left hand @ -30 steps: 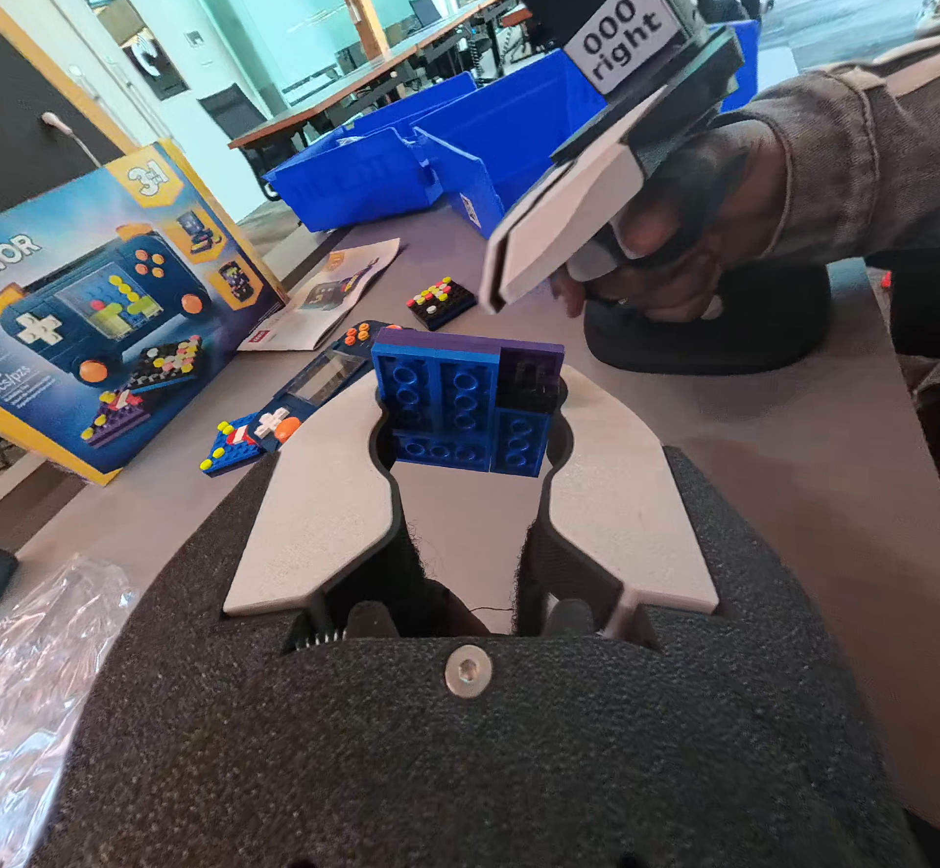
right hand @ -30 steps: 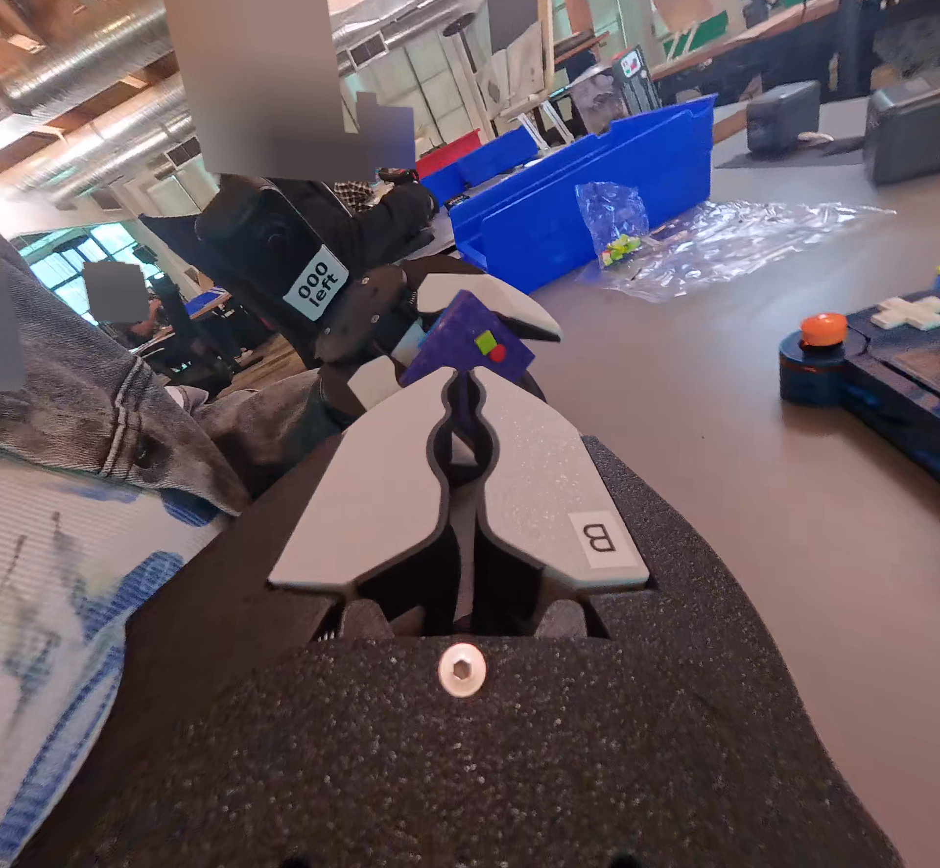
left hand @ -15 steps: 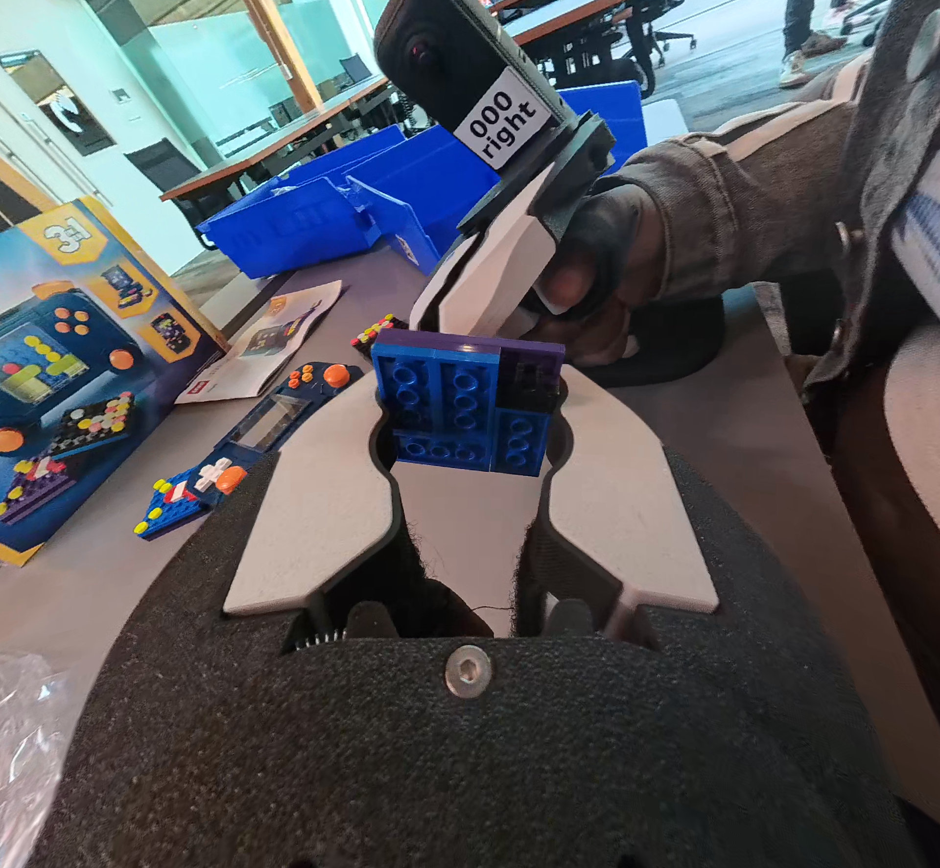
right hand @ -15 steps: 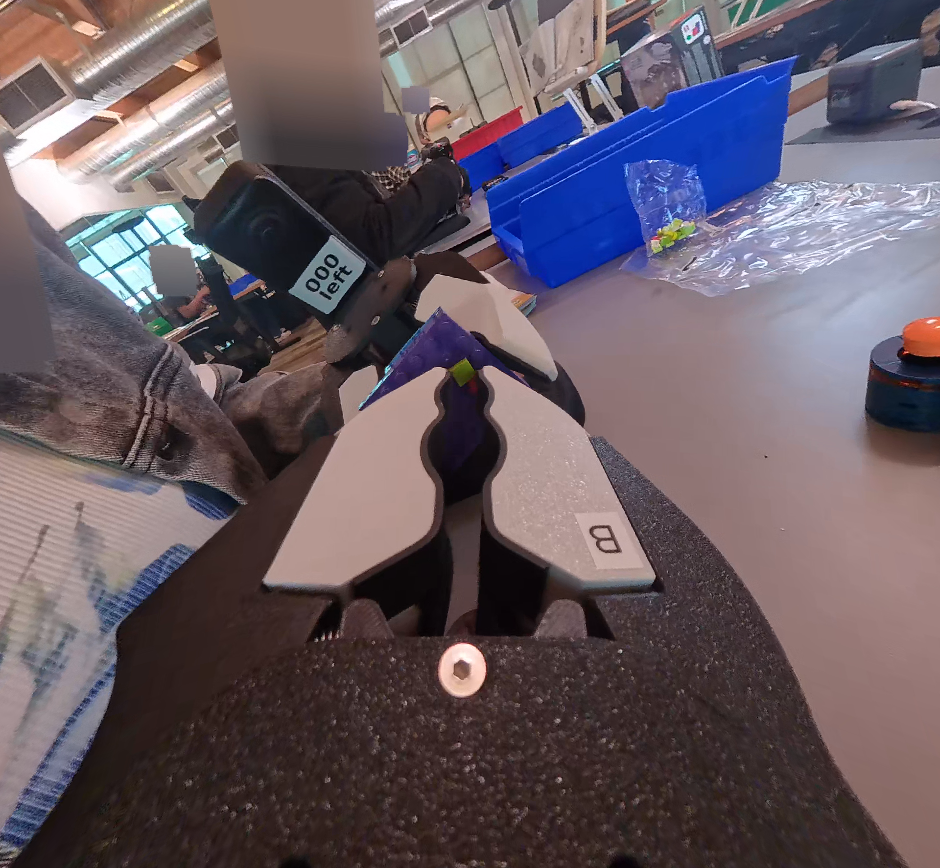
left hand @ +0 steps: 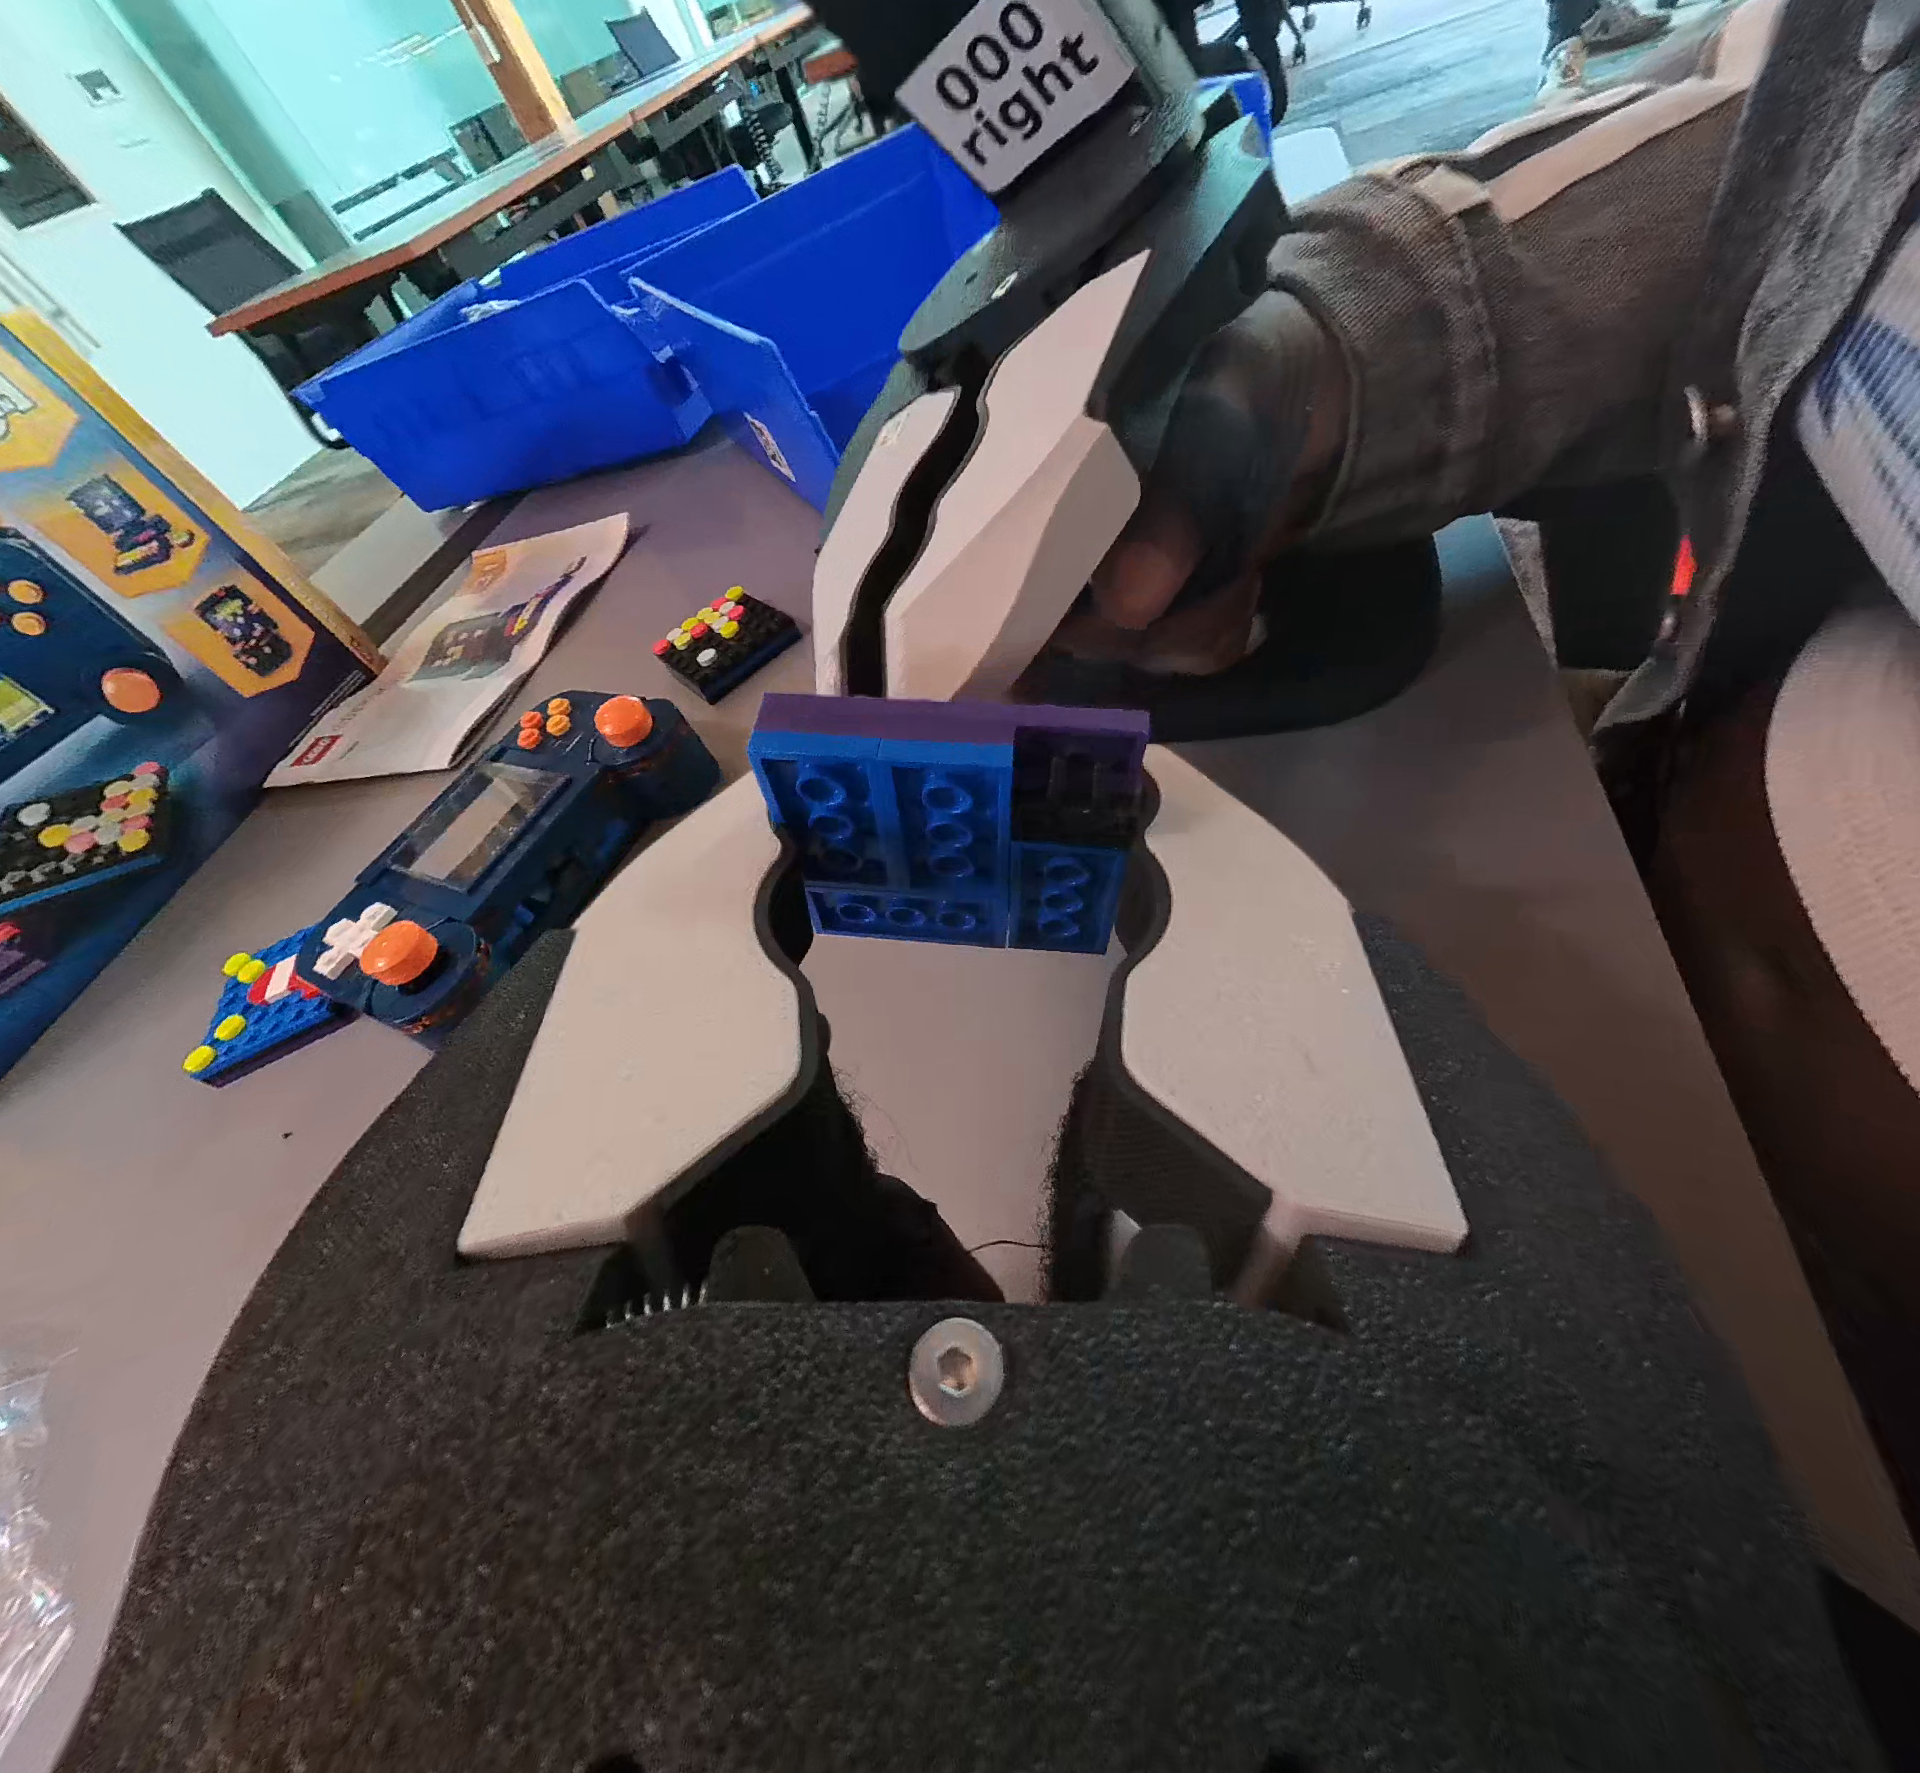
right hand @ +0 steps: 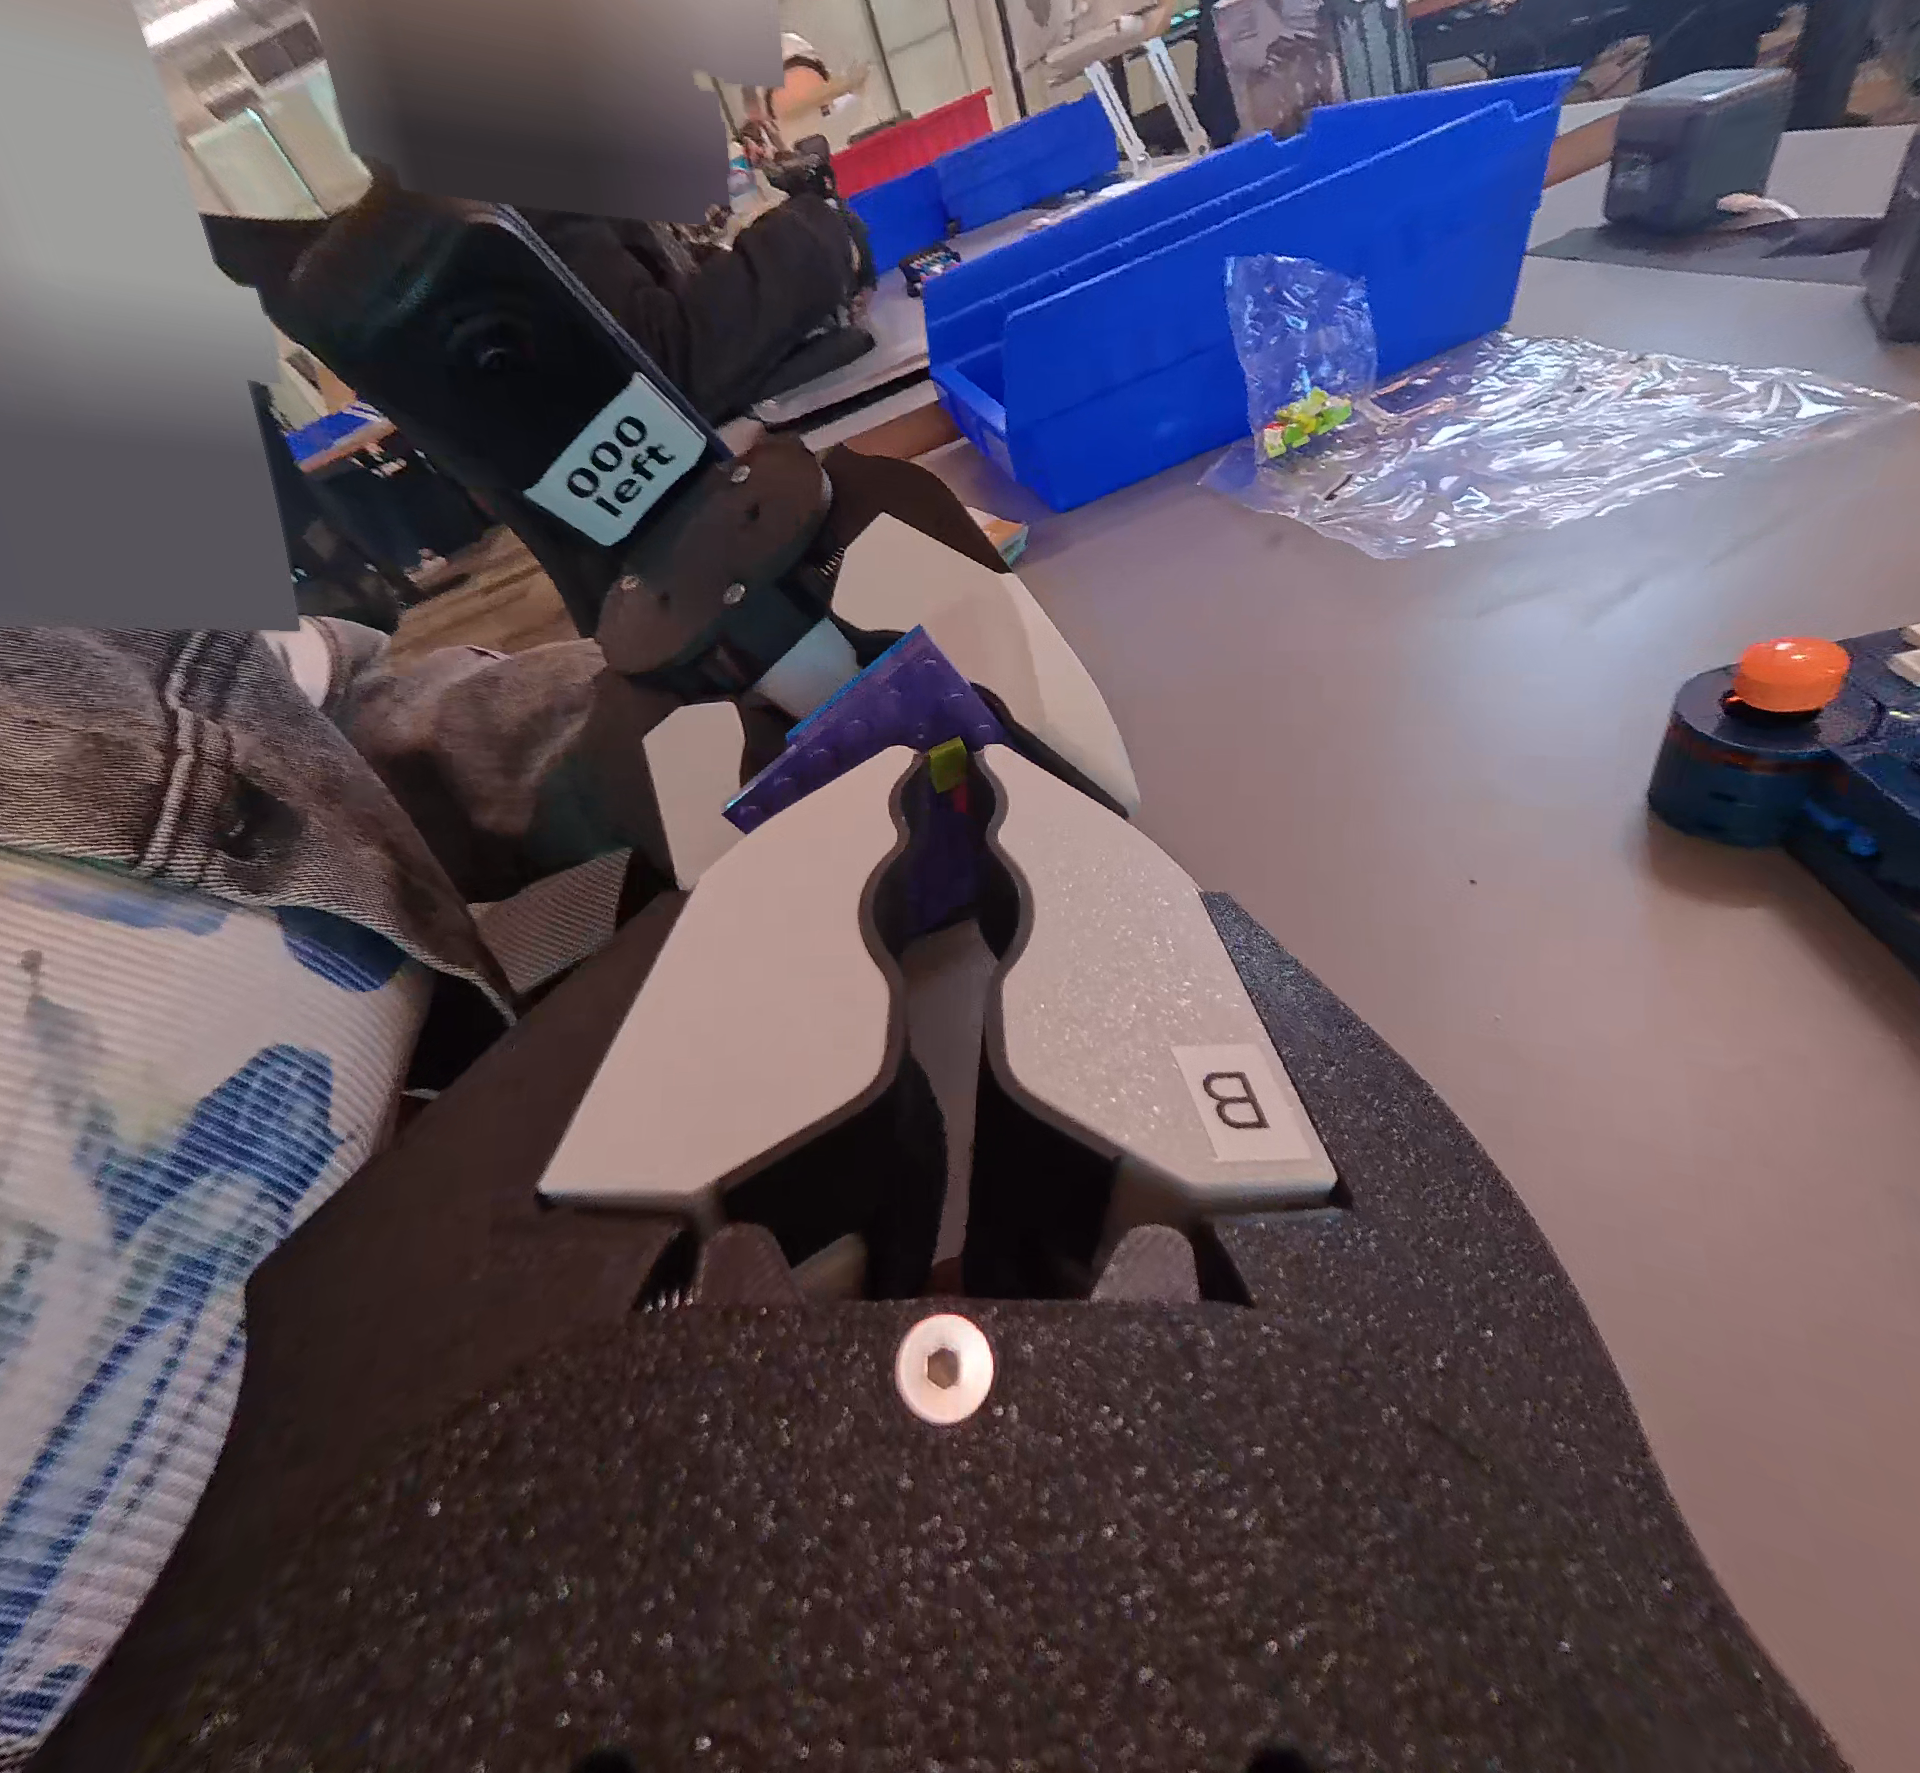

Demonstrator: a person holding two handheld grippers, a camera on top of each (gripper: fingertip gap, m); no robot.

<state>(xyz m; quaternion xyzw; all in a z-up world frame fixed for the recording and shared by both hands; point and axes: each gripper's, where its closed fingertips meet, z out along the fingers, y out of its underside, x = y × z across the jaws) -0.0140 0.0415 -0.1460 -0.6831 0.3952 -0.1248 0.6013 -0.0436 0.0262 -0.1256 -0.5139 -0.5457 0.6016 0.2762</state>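
left gripper [left hand: 951,850] clamps blue-purple plate [left hand: 940,830]; right gripper [left hand: 883,674] angled down, touching.

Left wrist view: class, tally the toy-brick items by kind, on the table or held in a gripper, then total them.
Flat brick plates: 3 (blue-and-purple brick plate in the left gripper, black plate, blue plate with yellow studs)
Dark blue brick game console with orange buttons: 1
Total: 4

1. The right gripper [right hand: 940,767] tips cover the small lime piece [right hand: 948,763]; whether they pinch it is unclear.
2. The printed box [left hand: 94,643] runs off the left edge.
3. The bagged pieces [right hand: 1304,419] are too small to identify.
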